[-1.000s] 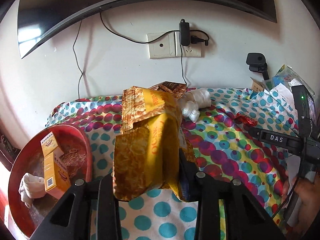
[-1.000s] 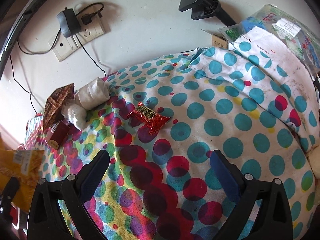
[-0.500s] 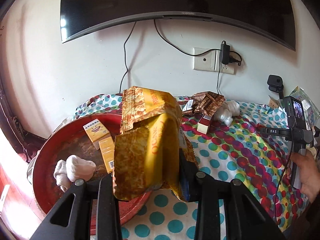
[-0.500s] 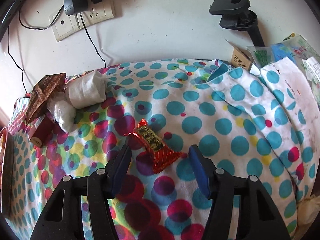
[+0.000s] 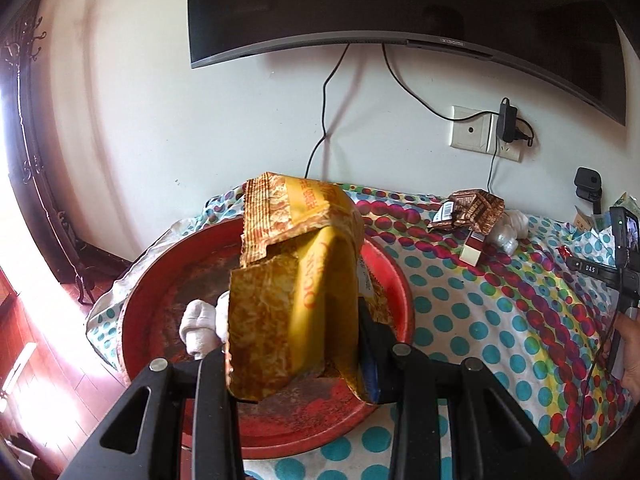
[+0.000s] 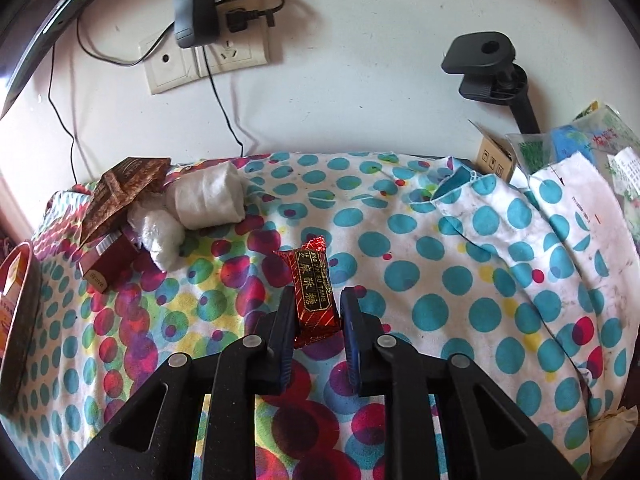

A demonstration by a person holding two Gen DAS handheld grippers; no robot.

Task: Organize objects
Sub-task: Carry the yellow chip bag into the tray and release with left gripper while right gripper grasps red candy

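My left gripper (image 5: pixel 296 364) is shut on a yellow snack bag (image 5: pixel 296 284) and holds it upright over the round red tray (image 5: pixel 160 296). A white wad (image 5: pixel 198 326) lies in the tray, partly hidden behind the bag. My right gripper (image 6: pixel 318 312) has its jaws closed against a red candy wrapper (image 6: pixel 314 292) that lies on the polka-dot cloth (image 6: pixel 440 300). The right gripper also shows at the right edge of the left wrist view (image 5: pixel 624 264).
Near the wall lie a brown wrapper (image 6: pixel 120 192), a red cigarette box (image 6: pixel 110 260), a white tissue roll (image 6: pixel 210 200) and a clear plastic wad (image 6: pixel 160 232). A black clamp stand (image 6: pixel 492 72), a small cardboard box (image 6: pixel 494 158) and papers (image 6: pixel 592 148) sit at the right. The tray's rim (image 6: pixel 16 300) shows at the left.
My left gripper has carried the yellow bag leftward until it is over the red tray. My right gripper has moved onto the red candy and its jaws have closed on it.
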